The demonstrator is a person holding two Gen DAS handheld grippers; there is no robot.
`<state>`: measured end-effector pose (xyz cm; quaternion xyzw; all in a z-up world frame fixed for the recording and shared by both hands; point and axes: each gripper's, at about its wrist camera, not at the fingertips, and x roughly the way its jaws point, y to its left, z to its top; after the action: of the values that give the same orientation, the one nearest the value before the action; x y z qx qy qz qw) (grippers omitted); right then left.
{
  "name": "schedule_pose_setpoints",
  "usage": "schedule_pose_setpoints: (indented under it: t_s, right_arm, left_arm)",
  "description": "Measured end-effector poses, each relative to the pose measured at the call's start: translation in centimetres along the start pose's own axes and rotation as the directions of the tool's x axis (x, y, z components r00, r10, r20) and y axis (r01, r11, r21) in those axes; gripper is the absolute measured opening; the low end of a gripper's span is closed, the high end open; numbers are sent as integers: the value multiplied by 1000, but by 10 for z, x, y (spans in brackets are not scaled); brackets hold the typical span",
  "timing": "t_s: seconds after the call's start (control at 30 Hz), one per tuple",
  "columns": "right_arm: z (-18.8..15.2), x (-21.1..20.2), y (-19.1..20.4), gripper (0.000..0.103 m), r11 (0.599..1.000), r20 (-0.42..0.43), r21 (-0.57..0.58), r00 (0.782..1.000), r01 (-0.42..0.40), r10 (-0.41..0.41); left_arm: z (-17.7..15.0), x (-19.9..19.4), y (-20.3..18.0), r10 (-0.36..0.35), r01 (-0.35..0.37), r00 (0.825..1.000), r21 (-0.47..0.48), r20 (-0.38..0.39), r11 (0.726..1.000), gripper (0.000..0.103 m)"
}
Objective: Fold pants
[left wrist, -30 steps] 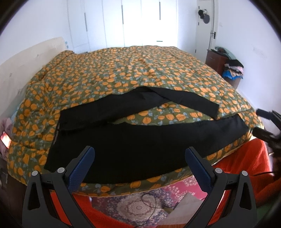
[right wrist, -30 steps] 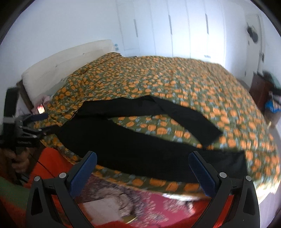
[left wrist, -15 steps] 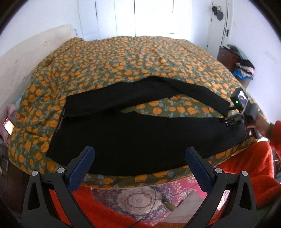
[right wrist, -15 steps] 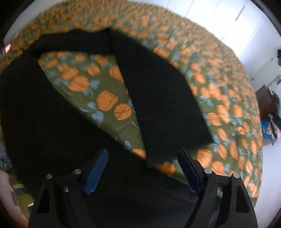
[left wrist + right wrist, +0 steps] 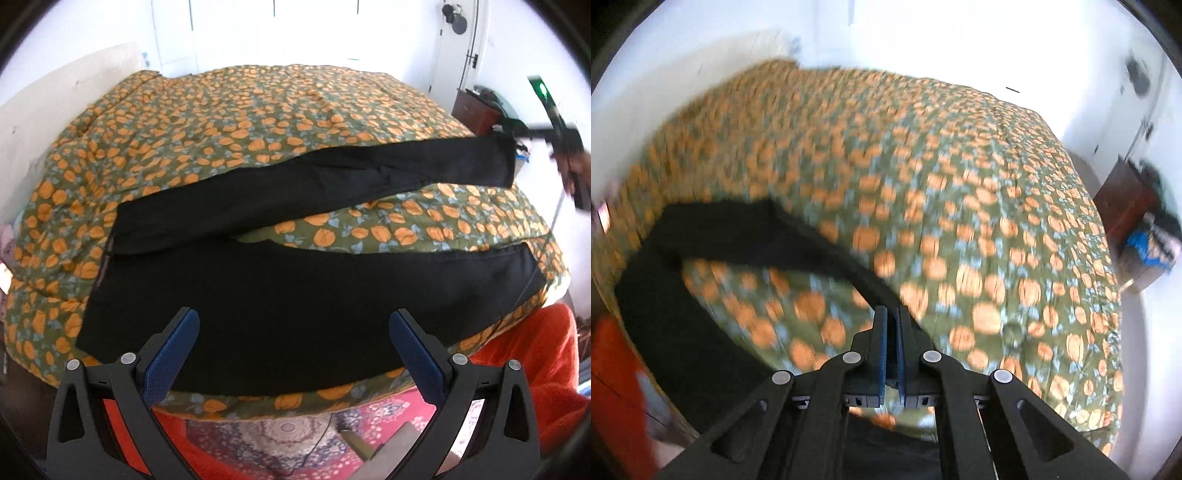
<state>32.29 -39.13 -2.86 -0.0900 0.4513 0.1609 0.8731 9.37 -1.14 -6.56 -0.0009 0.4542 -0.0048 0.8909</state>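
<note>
Black pants (image 5: 295,295) lie spread on a bed with an orange-flowered green cover (image 5: 258,122). The near leg lies flat along the bed's front edge. The far leg (image 5: 369,173) is lifted at its cuff (image 5: 506,162) at the right. My left gripper (image 5: 295,343) is open and empty, hovering over the near leg's front edge. My right gripper (image 5: 893,314) is shut on the far leg's cuff; it also shows in the left wrist view (image 5: 554,129) at the far right. In the blurred right wrist view the far leg (image 5: 757,236) trails left to the waist.
A white headboard (image 5: 55,92) is at the left. White wardrobe doors (image 5: 277,33) stand behind the bed. A dark wooden cabinet (image 5: 1134,221) with clothes stands at the right. An orange-red sleeve (image 5: 524,376) and a patterned rug (image 5: 288,435) are below the bed's front edge.
My right gripper came down to the far leg's cuff, shut on it and lifted it up to the right. My left gripper moved a little closer to the bed and stayed open.
</note>
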Motion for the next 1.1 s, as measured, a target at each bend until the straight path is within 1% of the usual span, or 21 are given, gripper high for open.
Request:
schedule_pose_setpoints:
  t_s: [0.07,0.1,0.17,0.2,0.3,0.33,0.37,0.4,0.43,0.5,0.57,0.67,0.73,0.83,0.87,0.93,0.97,1.0,1.03,1.07,1.1]
  right_arm:
    - [37,7,-28,4,999,-9,50,1000,-1,1]
    - [49,11,-35,0,998,-11,60,1000,22,-21]
    - [72,33,-63,0,992,-27,83,995,97,-95]
    - [84,52,-89,0,980,-36,117,987,161,-158]
    - [98,95,-143,0,937,-80,220,962,272,-261]
    - [99,106,-157,2,925,-91,251,958,286,-272]
    - [97,115,-165,4,922,-95,274,962,273,-256]
    - [92,123,-167,23,928,-93,289,972,235,-217]
    - [83,128,-164,69,938,-92,292,981,189,-170]
    - [61,132,-151,101,957,-81,272,993,104,-85]
    - [30,132,-133,101,973,-91,229,996,8,13]
    - [7,138,-126,101,978,-109,208,993,-18,42]
    - [8,147,-131,101,974,-94,222,994,-40,62]
    - [28,173,-141,100,958,-74,269,989,-103,127]
    - [34,188,-140,99,958,-105,266,984,-111,143]
    - [41,220,-129,91,975,-203,195,969,-103,143]
    - [39,236,-125,87,979,-266,171,951,-113,156]
    - [36,249,-121,63,976,-322,166,927,-143,191]
    - [32,256,-116,20,972,-369,154,902,-179,224]
    - [33,257,-107,4,985,-400,78,900,-154,172]
    - [39,248,-104,4,992,-379,24,917,-121,121]
  left_arm:
    - [4,5,-2,-11,11,1000,-4,-6,1000,103]
    - [5,6,-2,-12,12,1000,-3,-8,1000,103]
    - [10,10,-4,-4,4,1000,0,-11,1000,102]
    - [11,11,-5,0,0,1000,1,-13,1000,102]
    - [13,16,-2,23,-23,999,1,-30,1000,103]
    - [13,18,1,28,-28,999,-3,-36,1000,103]
    - [13,19,3,33,-33,999,-9,-40,999,103]
    - [13,21,6,38,-39,998,-18,-45,999,102]
    - [13,24,9,39,-40,998,-29,-50,999,102]
    - [13,32,15,30,-34,997,-52,-65,998,102]
    - [13,42,16,15,-21,996,-67,-88,998,102]
    - [14,55,8,-17,8,992,-69,-127,998,102]
    - [14,56,-2,-32,25,990,-57,-135,998,102]
    - [15,48,-14,-9,7,993,-15,-118,1000,102]
    - [14,44,-18,7,-7,994,1,-109,1000,102]
    - [13,41,-17,24,-22,994,16,-105,1000,102]
    - [11,40,-18,34,-32,993,23,-109,999,102]
    - [11,42,-16,39,-36,993,24,-113,999,102]
    - [10,44,-14,45,-43,992,24,-120,999,102]
    - [9,46,-12,48,-46,991,21,-127,999,102]
    - [9,50,-9,47,-46,990,13,-136,999,102]
